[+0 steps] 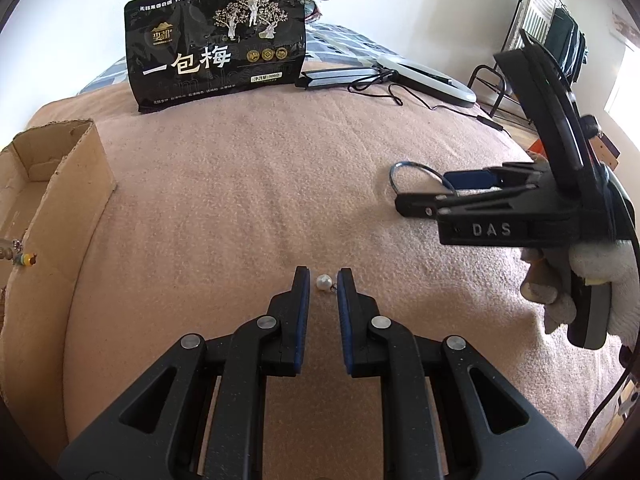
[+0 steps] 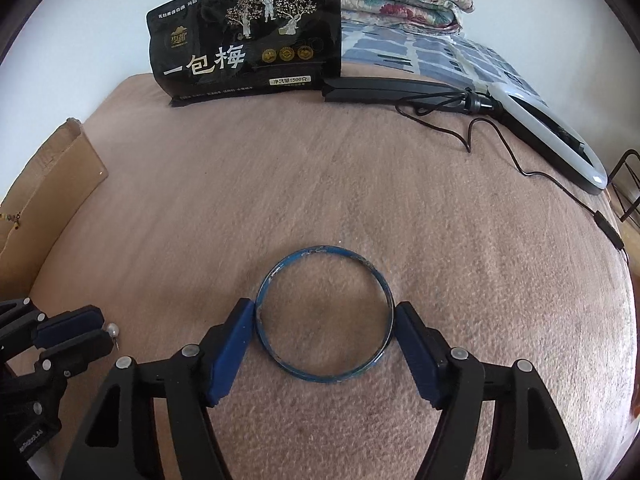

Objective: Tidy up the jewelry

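Left wrist view: the left gripper [image 1: 323, 280] is parted narrowly, its blue pads flanking a pearl earring [image 1: 323, 282] that lies on the pink blanket [image 1: 248, 184], well in front of the black snack bag [image 1: 218, 46]. Neither pad seems to touch the pearl. It looks tiny, light, hard and round, so likely slippery; the pads should close squarely across its widest part, with the small hook left free. To the right of the bag's line, the right gripper [image 1: 416, 194] hovers at a blue bangle [image 1: 420, 178]. A cardboard box [image 1: 60, 168] sits left of the bag.

Right wrist view: the right gripper [image 2: 325, 340] is spread wide, its pads just beside or grazing the bangle's [image 2: 324, 314] outer rim, in front of the bag [image 2: 248, 38]. I cannot tell whether it grips. The bangle looks thin, rigid and worn; squeezing across the rim may make it pop out.
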A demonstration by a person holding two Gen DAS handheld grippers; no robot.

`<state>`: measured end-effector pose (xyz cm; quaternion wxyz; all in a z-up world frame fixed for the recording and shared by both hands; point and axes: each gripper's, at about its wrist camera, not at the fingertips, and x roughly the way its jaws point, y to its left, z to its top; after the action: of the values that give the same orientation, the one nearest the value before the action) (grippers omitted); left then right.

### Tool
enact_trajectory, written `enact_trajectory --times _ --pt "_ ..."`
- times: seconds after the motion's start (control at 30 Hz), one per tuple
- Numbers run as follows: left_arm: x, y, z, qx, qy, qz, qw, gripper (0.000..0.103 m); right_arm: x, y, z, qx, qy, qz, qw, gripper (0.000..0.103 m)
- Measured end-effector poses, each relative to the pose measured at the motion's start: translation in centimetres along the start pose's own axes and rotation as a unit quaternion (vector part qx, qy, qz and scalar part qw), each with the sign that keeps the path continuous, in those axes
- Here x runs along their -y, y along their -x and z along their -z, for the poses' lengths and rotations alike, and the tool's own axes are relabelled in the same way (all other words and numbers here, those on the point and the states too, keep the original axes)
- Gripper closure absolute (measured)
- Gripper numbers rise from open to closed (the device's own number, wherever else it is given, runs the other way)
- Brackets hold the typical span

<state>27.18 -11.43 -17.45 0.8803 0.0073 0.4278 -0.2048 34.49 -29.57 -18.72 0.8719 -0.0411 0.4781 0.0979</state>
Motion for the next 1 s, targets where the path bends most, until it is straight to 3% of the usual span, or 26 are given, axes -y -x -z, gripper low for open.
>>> enact_trajectory --times 0.77,1.0 --pt "-0.6 6.2 0.9 0.036 0.007 -0.003 0.9993 0.09 -2.4 8.9 2.9 0.047 0.017 -0.006 0.999 0.03" --pt "-0.5 5.2 1.0 0.013 -0.001 0.015 0.9998 0.09 -2.2 9.9 3.7 0.052 0.011 -0.005 0.999 0.03"
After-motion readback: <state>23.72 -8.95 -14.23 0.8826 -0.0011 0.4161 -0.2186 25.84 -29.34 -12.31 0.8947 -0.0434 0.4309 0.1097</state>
